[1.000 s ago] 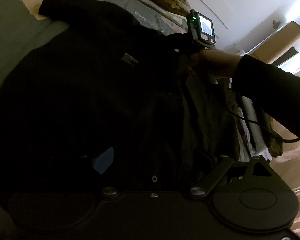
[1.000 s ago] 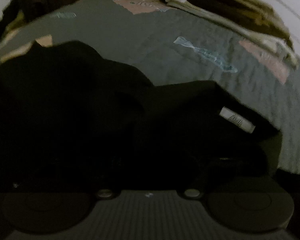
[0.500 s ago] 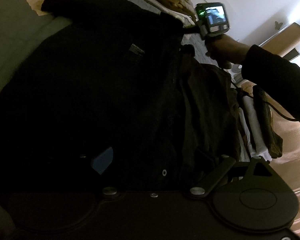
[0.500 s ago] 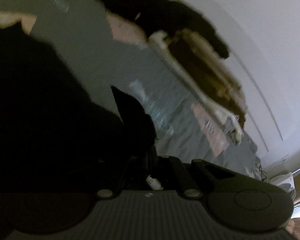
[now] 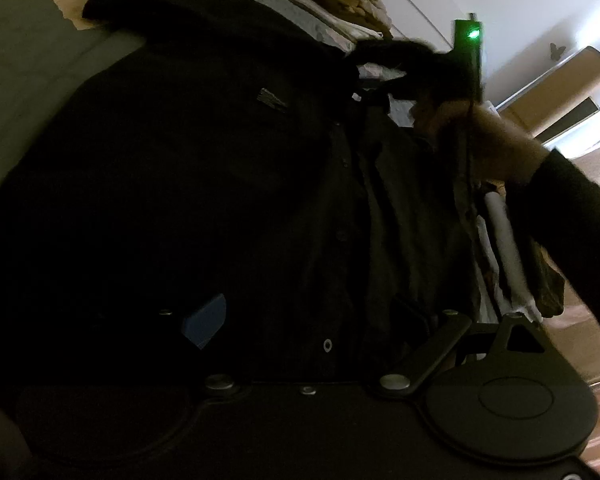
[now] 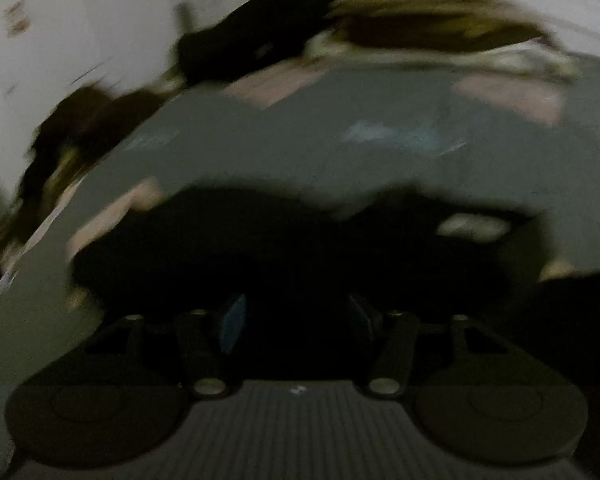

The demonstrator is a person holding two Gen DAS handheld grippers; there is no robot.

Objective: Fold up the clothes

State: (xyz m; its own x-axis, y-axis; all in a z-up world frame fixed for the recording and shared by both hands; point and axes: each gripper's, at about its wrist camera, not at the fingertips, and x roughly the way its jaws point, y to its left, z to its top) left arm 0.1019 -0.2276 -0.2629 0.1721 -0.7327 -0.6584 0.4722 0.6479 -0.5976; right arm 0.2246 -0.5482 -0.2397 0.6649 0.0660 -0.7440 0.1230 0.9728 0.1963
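Your right gripper [image 6: 296, 316] has its blue pads [image 6: 232, 322] apart, nothing between them, hovering just over the black shirt [image 5: 204, 160] spread on the grey bedspread [image 6: 300, 148]; the left gripper [image 5: 300, 320] sits low at the shirt's near edge, one pad visible, the other hidden in dark fabric, so I cannot tell its grip. Close on a single layer at the shirt's collar corner, lift both ends level, keep the placket taut. Count: one shirt in work, two grippers, two clothing piles beyond the shirt.

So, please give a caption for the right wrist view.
Open right gripper above the black garment on the grey bedspread.
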